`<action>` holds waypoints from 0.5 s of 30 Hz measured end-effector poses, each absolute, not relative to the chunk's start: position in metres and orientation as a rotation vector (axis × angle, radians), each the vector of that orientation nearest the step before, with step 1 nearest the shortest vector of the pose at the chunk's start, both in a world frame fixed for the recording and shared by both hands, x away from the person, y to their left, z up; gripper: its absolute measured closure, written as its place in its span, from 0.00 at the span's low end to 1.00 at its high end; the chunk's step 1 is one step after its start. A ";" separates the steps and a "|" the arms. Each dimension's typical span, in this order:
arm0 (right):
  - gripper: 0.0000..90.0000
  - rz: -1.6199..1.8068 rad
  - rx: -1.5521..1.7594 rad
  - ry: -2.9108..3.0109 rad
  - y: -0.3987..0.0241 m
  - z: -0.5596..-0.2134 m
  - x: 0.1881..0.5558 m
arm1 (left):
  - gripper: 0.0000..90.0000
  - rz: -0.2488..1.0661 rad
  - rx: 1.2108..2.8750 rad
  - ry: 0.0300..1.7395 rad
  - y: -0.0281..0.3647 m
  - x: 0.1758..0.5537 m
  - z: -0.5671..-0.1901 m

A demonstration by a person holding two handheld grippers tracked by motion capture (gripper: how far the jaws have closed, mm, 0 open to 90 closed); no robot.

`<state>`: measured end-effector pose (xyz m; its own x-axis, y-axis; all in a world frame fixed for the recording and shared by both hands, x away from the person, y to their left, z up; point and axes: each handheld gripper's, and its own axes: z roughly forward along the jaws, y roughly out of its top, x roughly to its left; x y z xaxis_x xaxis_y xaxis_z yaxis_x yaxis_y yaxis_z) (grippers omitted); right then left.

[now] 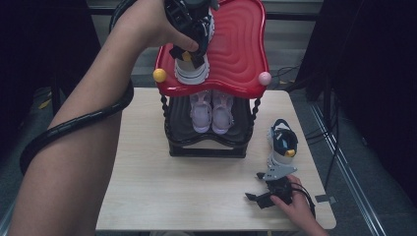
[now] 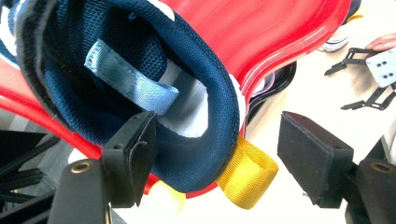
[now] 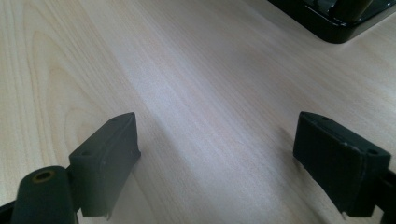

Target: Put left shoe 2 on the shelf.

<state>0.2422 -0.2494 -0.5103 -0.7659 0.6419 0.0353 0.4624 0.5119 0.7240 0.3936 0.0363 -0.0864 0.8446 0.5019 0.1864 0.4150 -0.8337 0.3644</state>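
We see one shoe (image 1: 193, 69) on the rack's top shelf (image 1: 241, 49), a pair (image 1: 211, 112) below, another shoe (image 1: 282, 146) right on the table (image 1: 172, 187).

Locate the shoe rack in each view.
High view: rack at top centre, standing on the table.
Left gripper view: its red top crosses the upper right, under the navy shoe.
Right gripper view: its black base cuts the top right corner.
Shared landmark: the pale wood table.
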 end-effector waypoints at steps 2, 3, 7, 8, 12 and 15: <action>0.15 1.099 0.937 2.518 -0.249 -0.510 0.242 | 0.32 0.397 2.713 0.701 0.039 0.393 -0.085; 0.15 1.099 0.937 2.517 -0.249 -0.510 0.242 | 0.32 0.402 2.713 0.703 0.041 0.393 -0.084; 0.15 1.098 0.937 2.518 -0.249 -0.510 0.242 | 0.32 0.409 2.718 0.716 0.046 0.390 -0.080; 0.15 1.099 0.937 2.517 -0.249 -0.510 0.242 | 0.32 0.413 2.721 0.721 0.047 0.390 -0.079; 0.15 1.099 0.937 2.517 -0.249 -0.510 0.242 | 0.32 0.399 2.725 0.742 0.053 0.388 -0.078; 0.15 1.099 0.937 2.517 -0.249 -0.510 0.242 | 0.32 0.398 2.738 0.749 0.058 0.387 -0.079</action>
